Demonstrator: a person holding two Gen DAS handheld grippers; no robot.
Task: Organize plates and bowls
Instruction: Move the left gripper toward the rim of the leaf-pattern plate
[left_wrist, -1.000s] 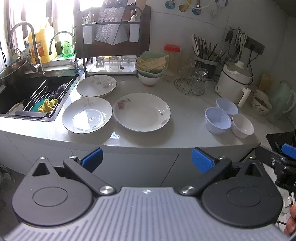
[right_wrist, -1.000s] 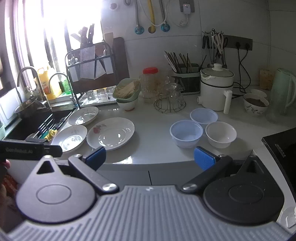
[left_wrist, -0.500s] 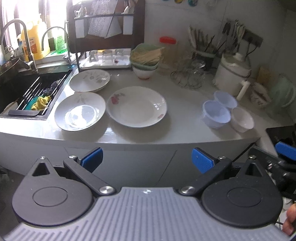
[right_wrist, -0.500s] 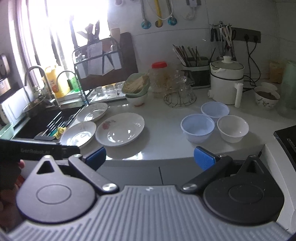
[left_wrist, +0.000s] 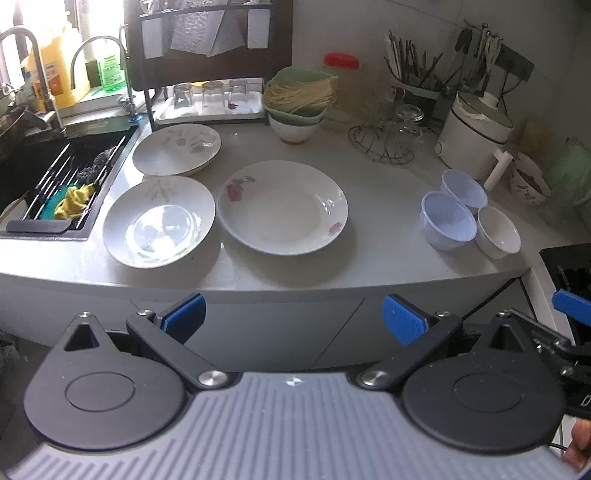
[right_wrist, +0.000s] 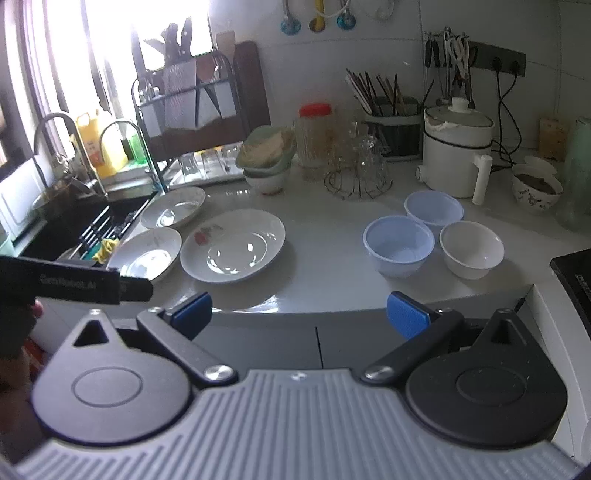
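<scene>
Three white plates lie on the grey counter: a large rose-patterned plate (left_wrist: 282, 206) (right_wrist: 233, 249) in the middle, a smaller plate (left_wrist: 159, 226) (right_wrist: 146, 254) to its left, and another plate (left_wrist: 176, 148) (right_wrist: 173, 206) behind that. At the right stand two pale blue bowls (left_wrist: 448, 220) (left_wrist: 464, 187) (right_wrist: 398, 245) (right_wrist: 433, 207) and a white bowl (left_wrist: 498, 231) (right_wrist: 471, 249). My left gripper (left_wrist: 293, 319) is open and empty, hanging short of the counter's front edge. My right gripper (right_wrist: 299, 314) is also open and empty, in front of the edge.
A black sink (left_wrist: 55, 173) with a rack and cloths lies at the left. A dish rack (left_wrist: 207, 92), stacked bowls with noodles (left_wrist: 299, 107), a wire glass holder (left_wrist: 388, 140), a chopstick holder (right_wrist: 388, 125), a white cooker (left_wrist: 476, 136) and a patterned bowl (right_wrist: 535, 188) line the back.
Both grippers have moved nearer the counter, so plates and bowls look larger. The left view has tilted downward onto the counter. Neither gripper's opening changed.
</scene>
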